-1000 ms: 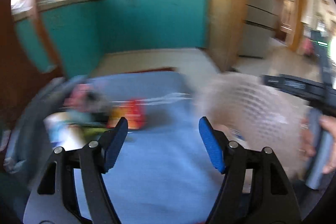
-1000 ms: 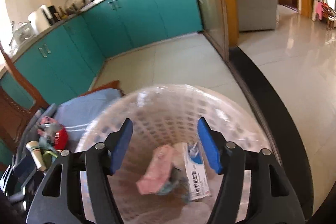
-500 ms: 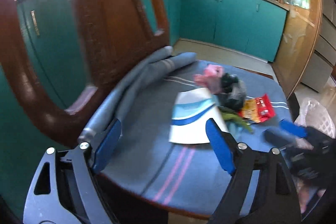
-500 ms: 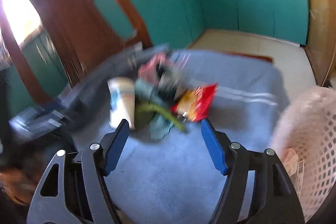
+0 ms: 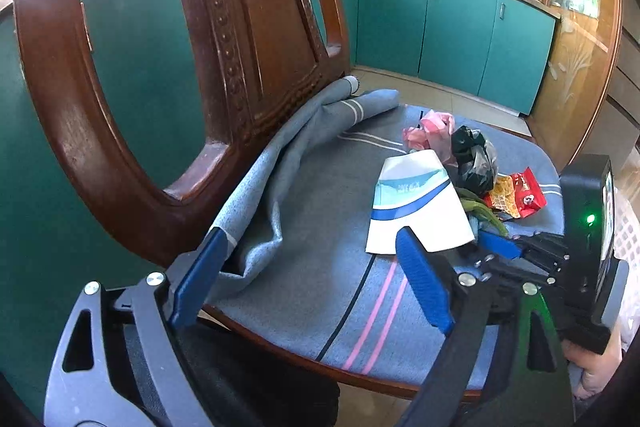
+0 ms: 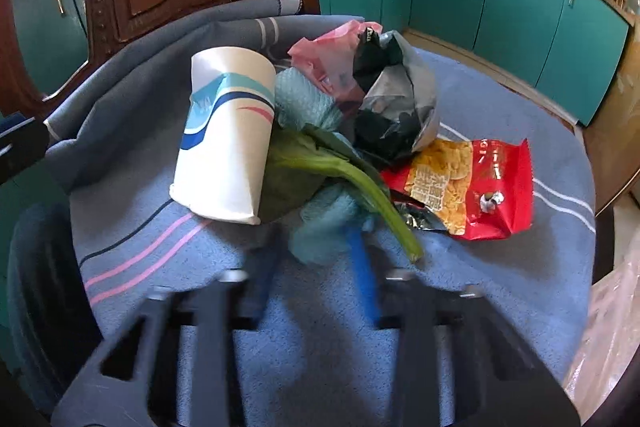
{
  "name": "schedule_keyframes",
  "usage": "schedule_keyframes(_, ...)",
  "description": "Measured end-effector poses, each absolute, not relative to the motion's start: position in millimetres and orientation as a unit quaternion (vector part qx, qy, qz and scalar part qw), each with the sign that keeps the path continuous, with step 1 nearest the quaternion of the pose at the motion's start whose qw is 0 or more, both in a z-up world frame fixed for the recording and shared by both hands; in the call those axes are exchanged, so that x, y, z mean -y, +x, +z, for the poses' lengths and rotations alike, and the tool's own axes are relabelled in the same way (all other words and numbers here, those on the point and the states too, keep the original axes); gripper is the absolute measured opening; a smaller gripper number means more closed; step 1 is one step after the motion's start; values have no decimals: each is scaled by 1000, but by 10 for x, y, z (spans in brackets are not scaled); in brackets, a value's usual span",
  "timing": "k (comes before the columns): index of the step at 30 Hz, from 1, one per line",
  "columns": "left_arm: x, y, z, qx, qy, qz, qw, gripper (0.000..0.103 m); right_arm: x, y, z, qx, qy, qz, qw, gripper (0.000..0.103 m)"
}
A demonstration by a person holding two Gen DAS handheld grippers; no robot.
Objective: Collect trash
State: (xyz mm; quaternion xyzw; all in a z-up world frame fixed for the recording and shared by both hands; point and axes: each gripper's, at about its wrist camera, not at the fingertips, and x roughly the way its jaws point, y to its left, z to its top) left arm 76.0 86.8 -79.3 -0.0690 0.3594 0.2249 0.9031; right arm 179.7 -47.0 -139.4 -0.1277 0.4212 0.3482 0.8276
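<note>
A pile of trash lies on a blue cloth on a chair seat [image 6: 500,267]: a flattened white paper cup [image 6: 226,139], a pink bag [image 6: 328,55], a black bag [image 6: 392,107], a green vegetable stalk [image 6: 360,179], teal netting [image 6: 324,227] and a red snack packet [image 6: 476,187]. My right gripper [image 6: 316,259] is blurred, its fingers partly closed around the netting's near end; I cannot tell if they grip. It also shows in the left wrist view [image 5: 500,247]. My left gripper [image 5: 308,279] is open and empty over the seat's near edge, left of the cup [image 5: 416,203].
The carved wooden chair back [image 5: 224,39] rises at the left. Teal kitchen cabinets [image 5: 452,27] line the far wall. A pale mesh basket [image 6: 608,327] shows at the right edge beside the seat.
My right gripper has swung from over the basket to the trash pile and its fingers have narrowed at the netting. My left gripper has pulled back to the seat's near edge.
</note>
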Motion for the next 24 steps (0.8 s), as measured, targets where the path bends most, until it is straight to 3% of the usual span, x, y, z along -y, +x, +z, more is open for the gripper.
schedule_keyframes(1,-871,765,-807,-362,-70,224,902,86,499,1816,-1392,-425,-118,352,825,7)
schedule_keyframes(7,-837,787,-843,-369,-71,219,901,86,724,1780,-1244,-429,-79,368,822,5)
schedule_keyframes(16,-803,810,-837,-369,-75,216,901,86,1323,1693,-789,-356,1,361,862,4)
schedule_keyframes(24,-759,821,-857,-377,-75,206,900,87,1010,1716,-1018,-393,-48,372,840,7)
